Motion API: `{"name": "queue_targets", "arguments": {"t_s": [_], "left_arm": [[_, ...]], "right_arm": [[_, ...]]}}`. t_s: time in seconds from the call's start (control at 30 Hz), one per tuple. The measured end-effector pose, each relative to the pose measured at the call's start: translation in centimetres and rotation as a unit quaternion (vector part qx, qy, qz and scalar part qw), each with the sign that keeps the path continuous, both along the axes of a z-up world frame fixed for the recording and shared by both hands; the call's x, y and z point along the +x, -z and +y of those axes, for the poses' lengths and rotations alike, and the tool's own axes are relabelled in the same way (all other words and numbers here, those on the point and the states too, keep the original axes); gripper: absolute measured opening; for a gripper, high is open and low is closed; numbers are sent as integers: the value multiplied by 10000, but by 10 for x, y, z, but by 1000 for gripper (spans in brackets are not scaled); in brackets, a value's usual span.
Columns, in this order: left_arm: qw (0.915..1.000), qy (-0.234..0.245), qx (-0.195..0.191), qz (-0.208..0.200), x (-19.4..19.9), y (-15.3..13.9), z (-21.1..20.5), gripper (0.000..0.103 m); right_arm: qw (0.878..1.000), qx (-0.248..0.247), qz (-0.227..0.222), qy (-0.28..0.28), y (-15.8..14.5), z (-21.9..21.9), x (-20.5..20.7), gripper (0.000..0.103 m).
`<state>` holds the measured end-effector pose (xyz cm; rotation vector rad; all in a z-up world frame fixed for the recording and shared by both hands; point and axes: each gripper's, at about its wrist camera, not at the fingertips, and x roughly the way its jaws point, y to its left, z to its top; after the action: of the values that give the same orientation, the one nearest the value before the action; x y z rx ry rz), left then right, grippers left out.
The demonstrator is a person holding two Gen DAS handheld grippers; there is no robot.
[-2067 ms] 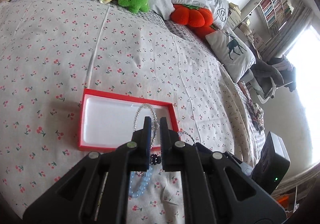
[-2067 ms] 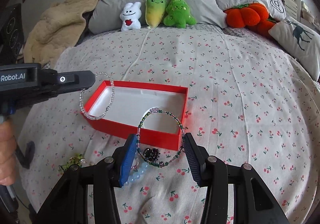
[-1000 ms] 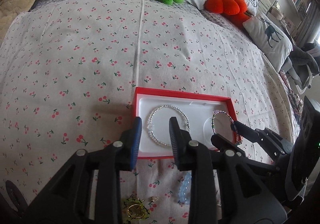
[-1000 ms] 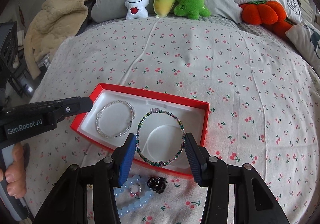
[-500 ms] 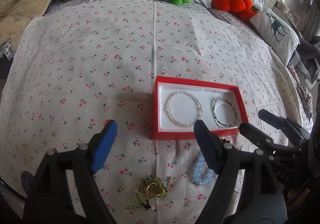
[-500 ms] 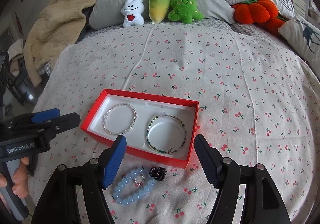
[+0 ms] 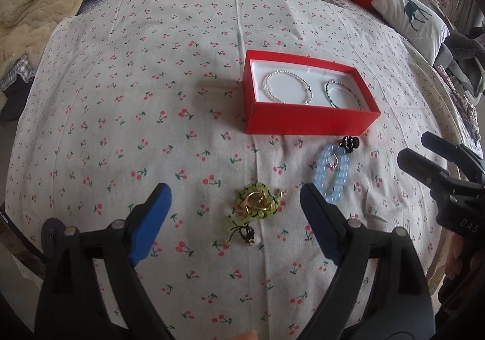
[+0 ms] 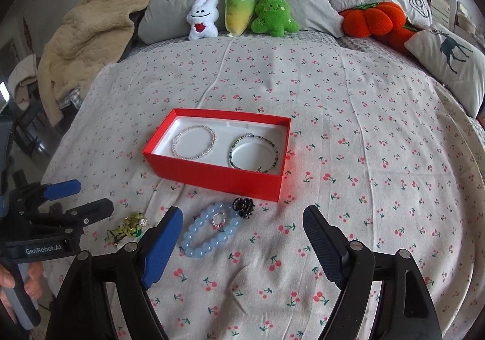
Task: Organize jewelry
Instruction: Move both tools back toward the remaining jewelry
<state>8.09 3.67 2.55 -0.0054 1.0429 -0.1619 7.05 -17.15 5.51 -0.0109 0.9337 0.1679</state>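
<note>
two bracelets sit in the red box, blue bracelet, black clip and green charm left on the bed; both my claws gape, holding nothing

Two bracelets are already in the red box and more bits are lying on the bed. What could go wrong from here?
The small ring lies inside the blue bead bracelet, with the black clip close beside it, so the open right gripper might catch more than one piece. The green and gold piece ahead of the open left gripper trails a cord that could snag. The soft, wrinkled bedspread may let small items sink or slip.
</note>
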Motion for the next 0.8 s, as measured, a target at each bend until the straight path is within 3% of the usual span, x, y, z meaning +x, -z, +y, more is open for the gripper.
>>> {"name": "queue_targets", "arguments": {"t_s": [0.33,0.53,0.67,0.8], "left_arm": [[9999,88,57,-86,-51,36,14,87],[9999,84,126,26,-59,62,18,87],[9993,154,307,-172,-62,65,15,88],[9987,142,435,-234,-60,70,14,98]], "right_arm": [[9997,-214,127,-27,34,10,-48,83],[9989,-315,360,-19,60,15,-60,83],[9985,-246,498,21,72,17,-58,83],[9983,-252,529,51,76,20,-51,83]]}}
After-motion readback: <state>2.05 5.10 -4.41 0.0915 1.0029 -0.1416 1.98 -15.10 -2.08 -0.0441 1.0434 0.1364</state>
